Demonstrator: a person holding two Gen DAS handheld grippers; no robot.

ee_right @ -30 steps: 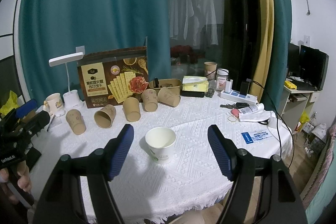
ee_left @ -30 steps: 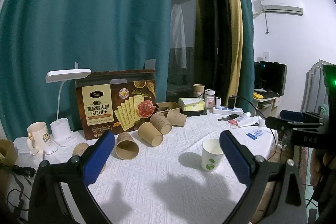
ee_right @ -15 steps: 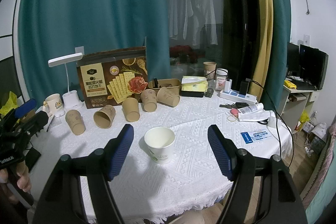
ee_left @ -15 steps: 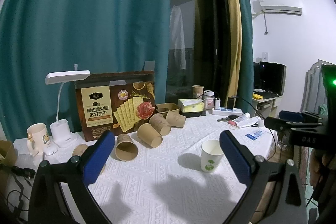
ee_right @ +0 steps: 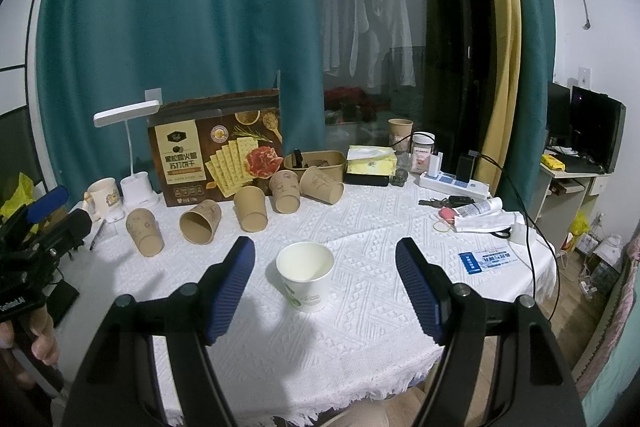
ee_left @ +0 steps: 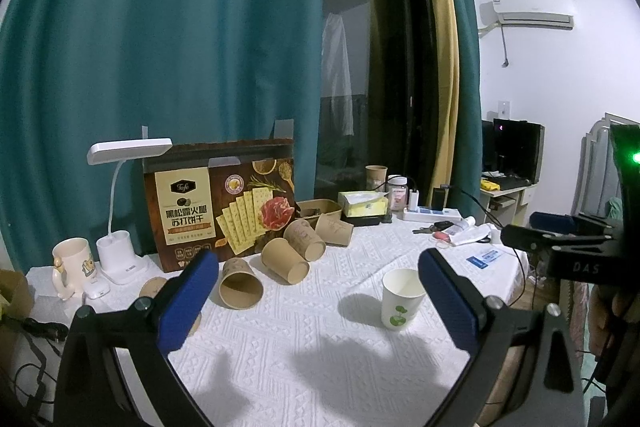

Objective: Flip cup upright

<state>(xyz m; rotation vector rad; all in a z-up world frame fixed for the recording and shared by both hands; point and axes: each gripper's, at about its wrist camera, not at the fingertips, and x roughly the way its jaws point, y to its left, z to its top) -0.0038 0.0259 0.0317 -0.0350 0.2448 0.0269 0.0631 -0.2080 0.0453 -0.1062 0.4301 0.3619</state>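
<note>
A white paper cup with a green print [ee_right: 306, 277] stands upright on the white tablecloth, mouth up and empty; it also shows in the left wrist view [ee_left: 401, 298]. My right gripper [ee_right: 325, 269] is open, held above the table's front edge, with the cup between and just beyond its blue pads, not touching. My left gripper [ee_left: 318, 279] is open and empty, left of the cup. The right gripper's body [ee_left: 560, 247] shows at the right edge of the left wrist view.
Several brown paper cups [ee_right: 250, 207] lie on their sides in a row at the back. Behind them stand a cracker box [ee_right: 216, 155], a desk lamp [ee_right: 128, 155] and a mug [ee_right: 102, 193]. A tissue box [ee_right: 372, 161], power strip [ee_right: 452, 183] and keys lie at the right.
Both grippers have lifted or drawn back very slightly. The cup stays upright in place.
</note>
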